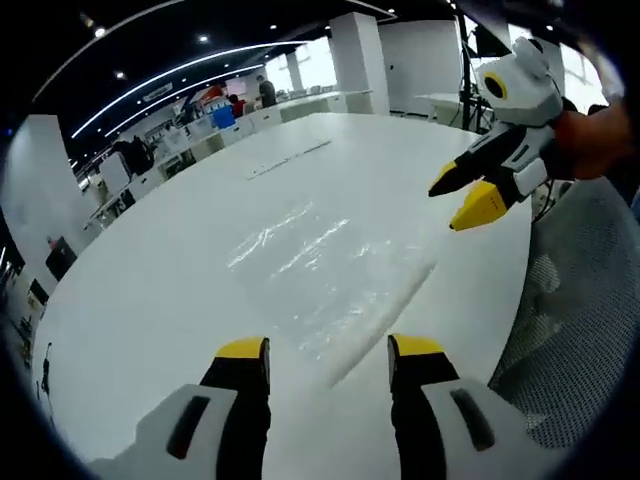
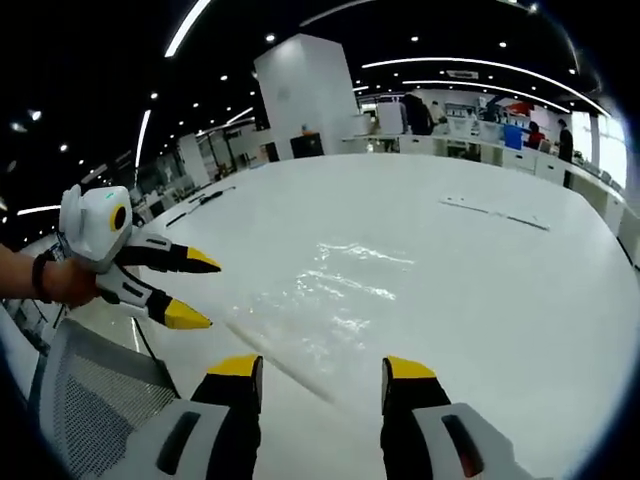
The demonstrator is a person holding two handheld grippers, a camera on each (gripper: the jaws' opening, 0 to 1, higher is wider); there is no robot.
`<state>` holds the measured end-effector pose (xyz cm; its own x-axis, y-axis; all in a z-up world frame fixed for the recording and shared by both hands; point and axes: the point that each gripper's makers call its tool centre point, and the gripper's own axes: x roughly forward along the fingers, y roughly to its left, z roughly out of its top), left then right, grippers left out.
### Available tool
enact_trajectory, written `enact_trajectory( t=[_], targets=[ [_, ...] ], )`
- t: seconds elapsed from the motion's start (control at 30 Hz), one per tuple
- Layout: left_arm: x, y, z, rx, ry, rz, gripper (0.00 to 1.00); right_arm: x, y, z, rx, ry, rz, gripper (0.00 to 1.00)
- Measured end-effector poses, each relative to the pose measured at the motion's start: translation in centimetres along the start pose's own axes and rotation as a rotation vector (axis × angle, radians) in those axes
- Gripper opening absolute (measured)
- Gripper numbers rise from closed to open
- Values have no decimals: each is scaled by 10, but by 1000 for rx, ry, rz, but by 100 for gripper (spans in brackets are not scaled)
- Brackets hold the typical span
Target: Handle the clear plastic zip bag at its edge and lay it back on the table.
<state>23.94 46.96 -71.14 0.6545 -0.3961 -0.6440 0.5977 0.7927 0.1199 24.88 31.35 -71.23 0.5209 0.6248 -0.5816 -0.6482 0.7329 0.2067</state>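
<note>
Left gripper view: the left gripper [image 1: 328, 362], white-bodied with black jaws capped in yellow, rises from the bottom of the frame with its jaws spread apart and nothing between them. Just beyond the yellow tips, the clear plastic zip bag [image 1: 325, 275] lies flat on the large white table [image 1: 150, 300], its creased film catching streaks of ceiling light; its thicker edge strip runs diagonally toward the gap between the jaws. The right gripper [image 1: 470, 197] enters at upper right, above the table's right edge, held by a hand [image 1: 590, 140]; its two yellow-tipped jaws stand apart and hold nothing, clear of the bag. A grey mesh chair back [image 1: 570, 310] sits beside the table at right.

Right gripper view: the right gripper [image 2: 324, 380] shows its own jaws parted and empty, the bag [image 2: 345, 290] lying flat on the table [image 2: 520, 300] just ahead of them. The left gripper [image 2: 200, 290] appears at left, gripped by a hand [image 2: 65, 282], jaws open, near the bag's edge but not touching it. The mesh chair back [image 2: 95, 385] fills the lower left. Distant desks and a white pillar [image 2: 305, 95] form the background.
</note>
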Motion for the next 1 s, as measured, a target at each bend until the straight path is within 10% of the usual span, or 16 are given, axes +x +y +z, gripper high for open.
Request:
enact_trajectory(
  t=[1.0],
  targets=[
    [-24,-3,-20,-102,-48,-48,68,-56,-28,-29,54,-21,-65,65]
  ],
)
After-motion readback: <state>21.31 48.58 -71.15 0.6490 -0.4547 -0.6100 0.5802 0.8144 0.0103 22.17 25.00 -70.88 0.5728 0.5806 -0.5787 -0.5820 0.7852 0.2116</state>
